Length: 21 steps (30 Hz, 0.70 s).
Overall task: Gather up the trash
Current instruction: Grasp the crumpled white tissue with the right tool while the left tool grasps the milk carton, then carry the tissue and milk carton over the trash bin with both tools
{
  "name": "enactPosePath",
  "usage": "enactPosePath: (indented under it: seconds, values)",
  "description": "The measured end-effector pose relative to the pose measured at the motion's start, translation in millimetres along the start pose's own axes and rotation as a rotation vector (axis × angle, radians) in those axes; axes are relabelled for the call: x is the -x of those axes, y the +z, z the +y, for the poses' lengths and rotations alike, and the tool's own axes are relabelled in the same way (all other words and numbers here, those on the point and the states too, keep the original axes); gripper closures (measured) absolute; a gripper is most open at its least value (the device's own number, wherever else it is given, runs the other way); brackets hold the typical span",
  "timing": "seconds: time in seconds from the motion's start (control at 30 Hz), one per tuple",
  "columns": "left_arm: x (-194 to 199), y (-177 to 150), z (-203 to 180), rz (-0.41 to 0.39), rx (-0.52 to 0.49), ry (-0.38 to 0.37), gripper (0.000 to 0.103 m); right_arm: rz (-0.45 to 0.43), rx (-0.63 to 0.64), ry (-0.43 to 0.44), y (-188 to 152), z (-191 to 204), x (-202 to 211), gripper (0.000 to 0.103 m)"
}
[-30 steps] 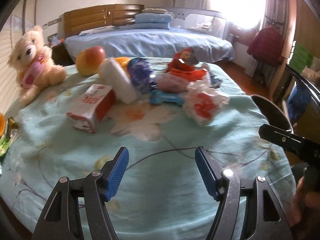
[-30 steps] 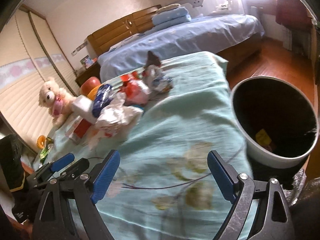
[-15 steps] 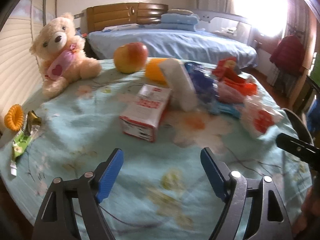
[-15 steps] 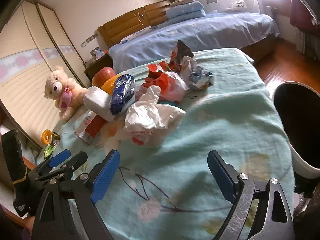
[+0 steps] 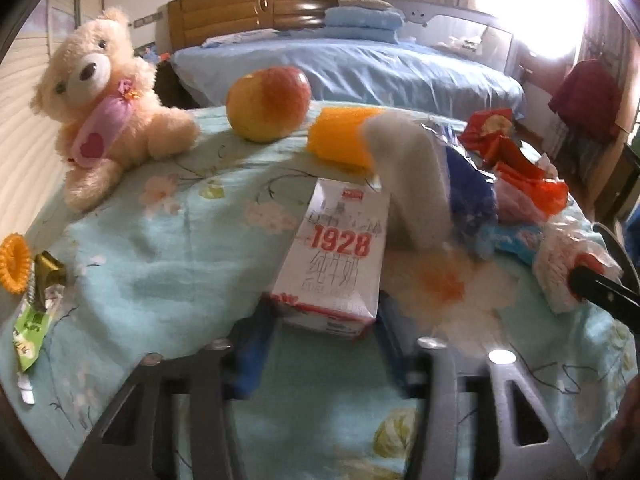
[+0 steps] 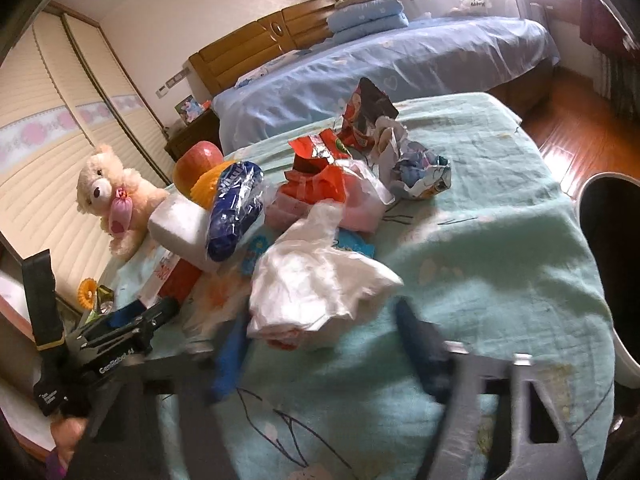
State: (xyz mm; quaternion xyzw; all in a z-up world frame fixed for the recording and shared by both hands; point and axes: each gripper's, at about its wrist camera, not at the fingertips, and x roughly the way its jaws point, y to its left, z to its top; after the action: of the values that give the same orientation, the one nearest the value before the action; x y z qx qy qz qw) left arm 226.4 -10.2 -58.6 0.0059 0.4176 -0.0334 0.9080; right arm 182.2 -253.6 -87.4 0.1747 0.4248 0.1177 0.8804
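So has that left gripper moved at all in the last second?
Yes. The left gripper has come up to the milk carton, toward the teddy bear, its jaws closing around the carton's near end.

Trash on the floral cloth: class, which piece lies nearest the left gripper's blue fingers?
The white milk carton printed "1928" in red. Its near end sits between the left gripper fingers; the crumpled wrappers and bags lie farther back and to the right.

I see a cream teddy bear (image 5: 100, 112) sitting at the tabletop's (image 5: 160, 256) far left edge, an apple (image 5: 268, 104) just right of it, and a blue-covered bed (image 5: 360, 68) behind with folded pillows (image 5: 362, 24) stacked at its headboard.
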Motion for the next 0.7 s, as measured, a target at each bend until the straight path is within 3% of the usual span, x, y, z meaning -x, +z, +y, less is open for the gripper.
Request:
enactPosePath:
  seconds: [0.07,0.13,0.2,0.43,0.7]
  values:
    - [4.6,-0.6,1.1,-0.025,0.000,-0.001,0.057,-0.007,-0.004,0.005,-0.7,-2.1,1.9,0.065]
    - [10.6,-4.9,-0.7,-0.044,-0.006,0.008,0.057,-0.013,0.002,0.009,-1.3,-2.6,6.0,0.069]
    - [15.2,-14.0,-3.3,-0.041,-0.001,-0.009,0.057,-0.013,0.006,0.020,-3.2,-3.7,10.5,0.080]
    - [36.4,-40.2,-22.1,-0.034,-0.015,-0.076,0.058,-0.023,0.021,0.026,-11.0,-6.4,25.5,0.082]
    - [56.3,-45.6,-53.4,-0.049,-0.065,-0.147,0.058,-0.052,0.018,0.016,-17.1,-15.2,47.6,0.083]
